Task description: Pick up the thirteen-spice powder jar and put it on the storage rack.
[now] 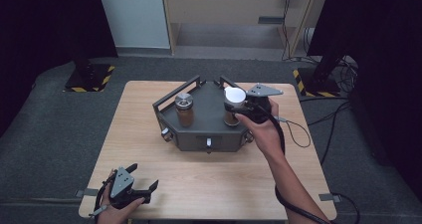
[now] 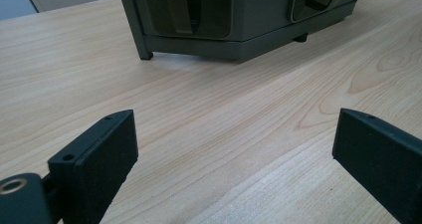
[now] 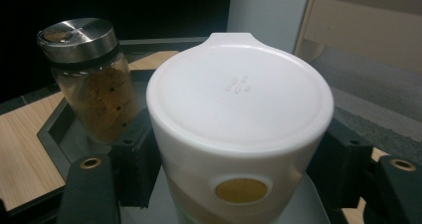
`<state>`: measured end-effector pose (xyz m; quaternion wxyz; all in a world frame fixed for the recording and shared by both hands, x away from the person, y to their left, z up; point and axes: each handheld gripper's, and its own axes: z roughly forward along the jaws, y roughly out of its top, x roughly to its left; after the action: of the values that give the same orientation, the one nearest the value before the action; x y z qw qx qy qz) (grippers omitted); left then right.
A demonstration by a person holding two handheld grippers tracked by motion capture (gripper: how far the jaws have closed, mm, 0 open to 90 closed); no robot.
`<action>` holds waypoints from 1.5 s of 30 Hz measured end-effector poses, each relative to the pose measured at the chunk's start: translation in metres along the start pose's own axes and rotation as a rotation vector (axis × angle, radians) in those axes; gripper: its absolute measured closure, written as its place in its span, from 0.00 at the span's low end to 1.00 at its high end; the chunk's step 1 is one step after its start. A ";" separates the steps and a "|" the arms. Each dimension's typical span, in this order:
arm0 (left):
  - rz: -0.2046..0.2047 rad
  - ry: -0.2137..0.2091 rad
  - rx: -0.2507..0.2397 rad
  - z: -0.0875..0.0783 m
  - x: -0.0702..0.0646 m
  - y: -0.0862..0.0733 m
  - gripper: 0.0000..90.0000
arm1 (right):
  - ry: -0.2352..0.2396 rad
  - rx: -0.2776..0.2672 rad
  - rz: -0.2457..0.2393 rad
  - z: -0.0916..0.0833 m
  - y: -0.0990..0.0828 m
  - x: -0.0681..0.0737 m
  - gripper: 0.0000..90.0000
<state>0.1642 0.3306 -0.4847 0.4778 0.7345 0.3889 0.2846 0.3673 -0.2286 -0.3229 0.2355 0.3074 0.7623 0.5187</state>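
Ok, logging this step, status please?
Right hand-held gripper shut on white-lidded jar on dark tray. Left hand-held gripper open, low over table. Steel-lidded spice jar beside it, apart.

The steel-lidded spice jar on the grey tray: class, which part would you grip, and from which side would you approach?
Grip the glass body of the steel-lidded jar just below its lid, jaws on opposite sides. It stands upright and round. Coming from above or the tray's near side probably suits best, since a rail runs along the left and the right gripper holds the white-lidded jar beside it.
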 end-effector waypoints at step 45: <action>0.002 0.010 -0.017 -0.005 -0.001 0.002 0.03 | -0.002 0.049 0.022 0.002 0.015 -0.001 0.05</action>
<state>0.1609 0.3316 -0.4808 0.4817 0.7294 0.3880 0.2922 0.3723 -0.2237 -0.3093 0.2230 0.3222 0.7709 0.5021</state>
